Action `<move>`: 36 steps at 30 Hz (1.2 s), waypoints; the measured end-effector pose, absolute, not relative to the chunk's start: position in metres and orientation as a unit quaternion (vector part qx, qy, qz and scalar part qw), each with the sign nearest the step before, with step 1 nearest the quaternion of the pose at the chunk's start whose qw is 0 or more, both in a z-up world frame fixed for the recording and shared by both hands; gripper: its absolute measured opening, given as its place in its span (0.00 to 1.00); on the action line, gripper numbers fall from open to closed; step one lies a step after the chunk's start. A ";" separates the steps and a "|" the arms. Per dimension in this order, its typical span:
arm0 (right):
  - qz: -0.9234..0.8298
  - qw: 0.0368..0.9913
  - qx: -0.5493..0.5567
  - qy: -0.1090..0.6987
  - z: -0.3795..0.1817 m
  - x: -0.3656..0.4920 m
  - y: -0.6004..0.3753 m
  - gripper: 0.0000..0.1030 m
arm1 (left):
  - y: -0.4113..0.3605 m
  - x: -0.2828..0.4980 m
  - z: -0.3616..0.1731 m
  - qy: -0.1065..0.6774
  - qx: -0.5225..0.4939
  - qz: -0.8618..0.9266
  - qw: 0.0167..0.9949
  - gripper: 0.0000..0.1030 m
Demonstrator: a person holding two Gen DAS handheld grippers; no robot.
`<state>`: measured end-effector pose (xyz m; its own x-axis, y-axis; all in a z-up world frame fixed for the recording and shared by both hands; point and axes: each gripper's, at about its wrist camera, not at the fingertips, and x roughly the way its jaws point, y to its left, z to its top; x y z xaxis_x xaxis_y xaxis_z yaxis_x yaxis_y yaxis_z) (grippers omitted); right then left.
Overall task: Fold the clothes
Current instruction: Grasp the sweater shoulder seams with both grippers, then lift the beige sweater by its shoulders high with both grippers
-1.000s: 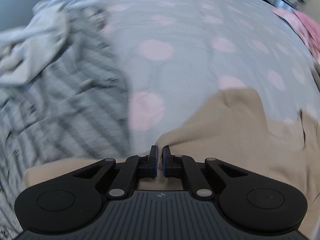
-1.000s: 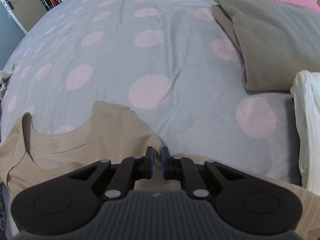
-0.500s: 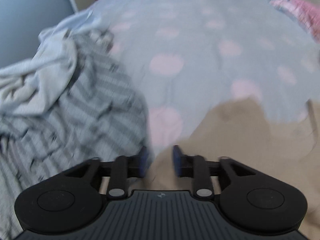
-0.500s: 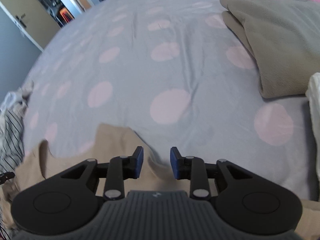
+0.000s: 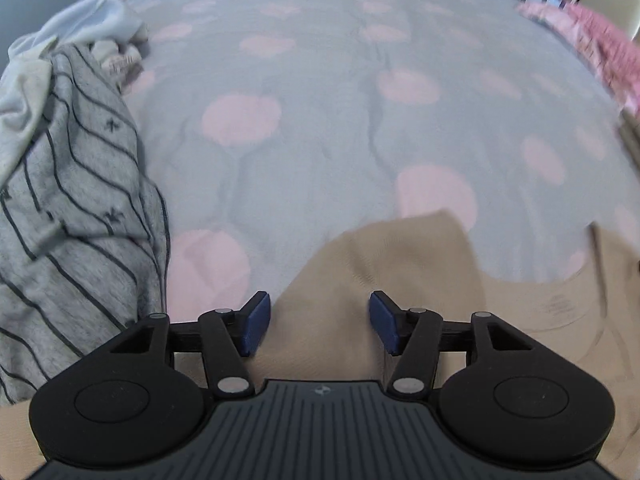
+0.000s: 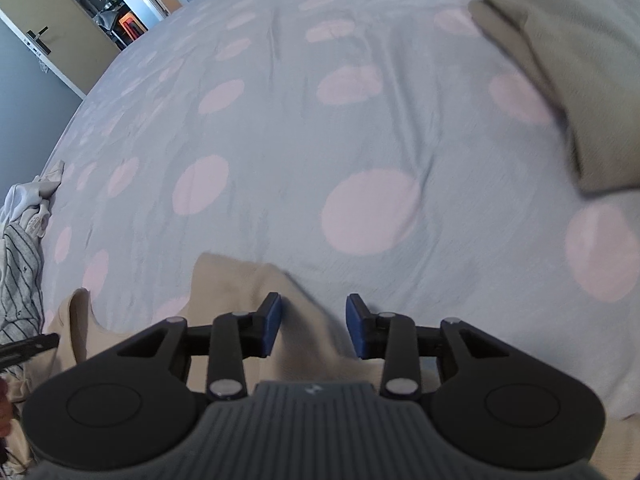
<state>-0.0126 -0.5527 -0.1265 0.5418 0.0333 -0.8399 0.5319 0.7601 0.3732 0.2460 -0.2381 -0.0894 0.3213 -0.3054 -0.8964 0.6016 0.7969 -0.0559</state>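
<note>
A beige shirt (image 5: 400, 264) lay flat at the near edge of the bed (image 5: 320, 120), on a grey cover dotted with pink circles. In the left wrist view its shoulder and the curve of its neckline reached away to the right.

The left gripper (image 5: 318, 322) hung over that shoulder with its blue-padded fingers (image 5: 254, 322) spread apart; the jaws had just been opening, and the cloth lay below the gap, with neither pad pressing on it. The right gripper (image 6: 314, 330) stood likewise over the shirt's other shoulder (image 6: 240, 280), its jaws also just opened, fingers (image 6: 270, 326) parted, with beige cloth showing between them but not pinched.

To the left of the shirt a grey striped garment (image 5: 76, 208) lay crumpled, with a white one (image 5: 80, 24) bunched up beyond it. In the right wrist view a folded olive-grey piece (image 6: 580, 60) lay far up on the right of the bed, well apart from the shirt. A pink cloth (image 5: 592, 44) sat blurred at the far right edge in the left wrist view. A door (image 6: 52, 24) stood beyond the far corner of the bed.
</note>
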 end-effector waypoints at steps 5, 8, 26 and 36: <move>-0.147 0.818 0.297 0.470 -0.136 -0.009 -0.542 0.07 | -0.237 0.241 -0.085 0.508 0.148 -0.289 0.798 0.02; -0.136 0.823 0.287 0.472 -0.129 -0.009 -0.539 0.05 | -0.235 0.237 -0.084 0.505 0.173 -0.287 0.795 0.02; -0.136 0.843 0.296 0.429 -0.118 -0.001 -0.542 0.43 | -0.230 0.256 -0.073 0.476 0.103 -0.297 0.821 0.57; -0.133 0.836 0.297 0.441 -0.138 0.008 -0.532 0.07 | -0.251 0.237 -0.086 0.468 0.129 -0.315 0.815 0.07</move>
<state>0.0081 -0.5317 -0.1382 0.5749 0.0386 -0.8173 0.4849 0.7885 0.3783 0.2373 -0.2510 -0.0858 0.3627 -0.3939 -0.8445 0.6346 0.7680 -0.0856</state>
